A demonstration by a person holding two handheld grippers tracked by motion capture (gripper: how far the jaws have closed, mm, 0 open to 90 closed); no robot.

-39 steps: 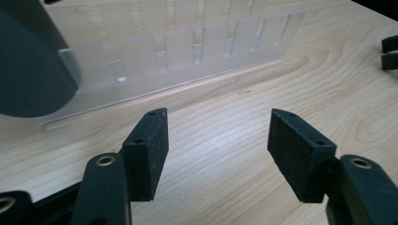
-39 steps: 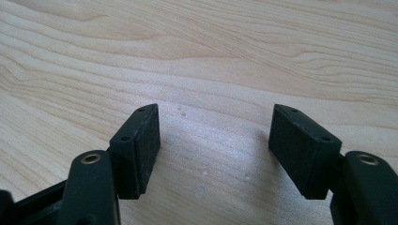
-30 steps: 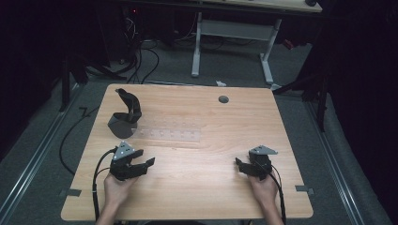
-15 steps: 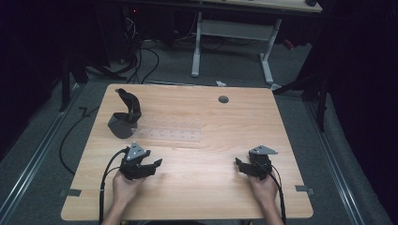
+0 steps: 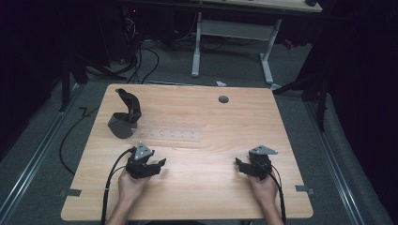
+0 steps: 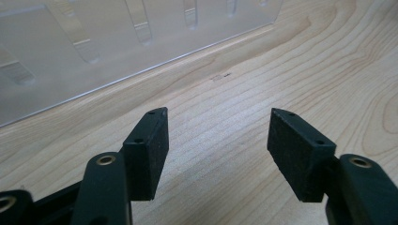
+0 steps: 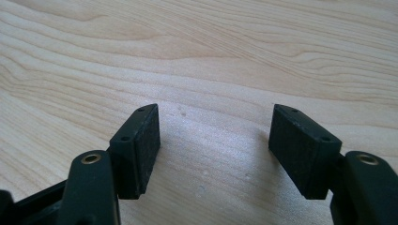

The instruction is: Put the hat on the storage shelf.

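High overhead — claw cameras near tabletop point(image 5: 206, 154)

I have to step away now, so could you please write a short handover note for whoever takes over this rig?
Left gripper: jaws open, holding nothing, low over the table near the clear plastic rack.
Right gripper: jaws open, holding nothing, over bare wood at the near right.
Black curved stand: far left, beside the rack's left end.
Done: nothing gripped.
Left: most likely closing in on the rack.
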